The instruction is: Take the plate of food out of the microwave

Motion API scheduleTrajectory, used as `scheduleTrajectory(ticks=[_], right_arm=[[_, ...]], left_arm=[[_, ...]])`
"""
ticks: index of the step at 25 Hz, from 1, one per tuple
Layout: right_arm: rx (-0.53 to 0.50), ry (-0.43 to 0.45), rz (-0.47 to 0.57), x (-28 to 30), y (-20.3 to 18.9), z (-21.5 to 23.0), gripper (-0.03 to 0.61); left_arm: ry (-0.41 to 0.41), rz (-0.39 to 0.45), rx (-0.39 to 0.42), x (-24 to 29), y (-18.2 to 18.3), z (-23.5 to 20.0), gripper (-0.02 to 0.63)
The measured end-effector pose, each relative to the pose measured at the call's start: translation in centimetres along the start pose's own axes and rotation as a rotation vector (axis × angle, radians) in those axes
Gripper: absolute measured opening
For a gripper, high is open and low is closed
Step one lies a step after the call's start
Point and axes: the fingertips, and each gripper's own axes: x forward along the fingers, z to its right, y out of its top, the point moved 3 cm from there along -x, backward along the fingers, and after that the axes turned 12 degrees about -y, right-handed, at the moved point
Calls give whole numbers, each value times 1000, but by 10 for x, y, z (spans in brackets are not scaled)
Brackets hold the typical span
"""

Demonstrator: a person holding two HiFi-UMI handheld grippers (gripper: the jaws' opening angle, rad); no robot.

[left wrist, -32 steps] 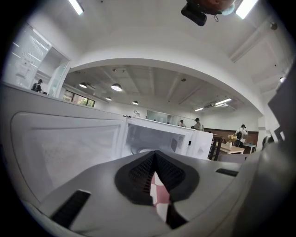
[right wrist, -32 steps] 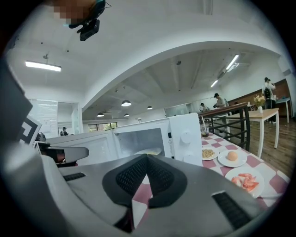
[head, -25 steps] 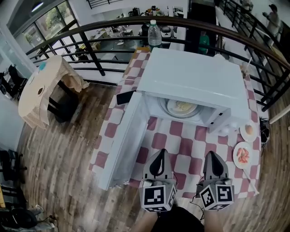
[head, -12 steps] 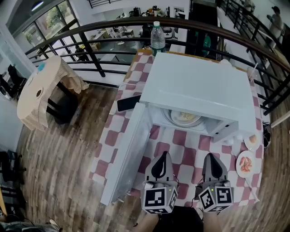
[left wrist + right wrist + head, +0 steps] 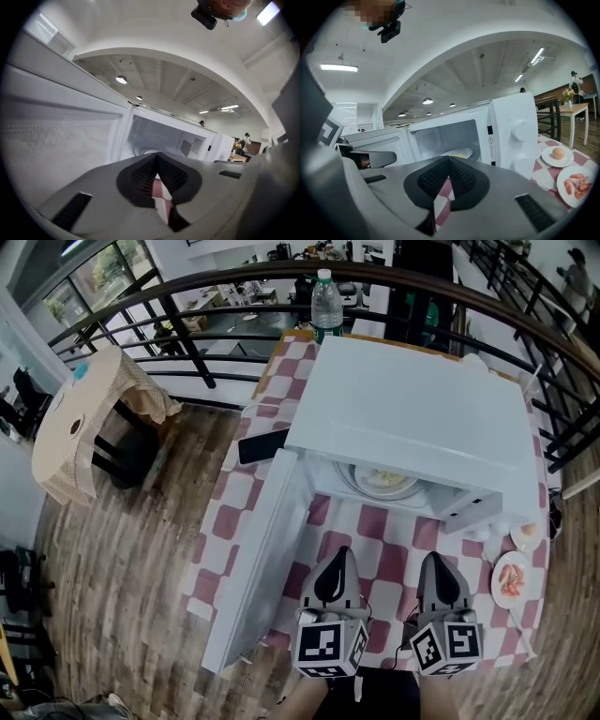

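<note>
- The left gripper [image 5: 338, 557] is held low, close to the person's body. It points at the microwave [image 5: 412, 413] with its nose tipped slightly down.
- Its jaws are pressed together with nothing between them. Only the checked tablecloth [image 5: 389, 529] shows through the slit below their tips.
- The right gripper [image 5: 437, 559] sits just beside it, parallel and at about the same height and tilt. It lines up roughly with the microwave's control side.
- Its jaws are also closed on nothing.
- Both marker cubes face up at the person, and the hands are mostly hidden behind them.
- Both grippers are over the tablecloth, short of the microwave's opening and touching neither the microwave nor its door.
- The door [image 5: 255, 570] is swung wide open on the left, next to the left gripper.
- The plate of food [image 5: 383, 481] is inside the microwave on the turntable, well apart from both grippers.
- Two small plates [image 5: 512, 579] lie on the cloth to the right of the microwave.
</note>
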Motion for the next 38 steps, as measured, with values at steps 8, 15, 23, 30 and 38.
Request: scheduleTrajectory(ticks=[8, 15, 23, 30, 38], right_arm=[[18, 14, -19, 16, -8, 5, 6], [5, 41, -59, 25, -11, 8, 6], [7, 56, -82, 34, -13, 19, 6], [26, 68, -95, 36, -23, 17, 6], [13, 78, -114, 41, -23, 14, 6]], left_arm=[[3, -11, -50, 16, -7, -3, 25], [35, -14, -137, 27, -13, -7, 25], [53, 17, -269, 44, -16, -2, 25], [48, 49, -505, 63, -28, -7, 25], [70, 64, -760, 78, -48, -18, 18]])
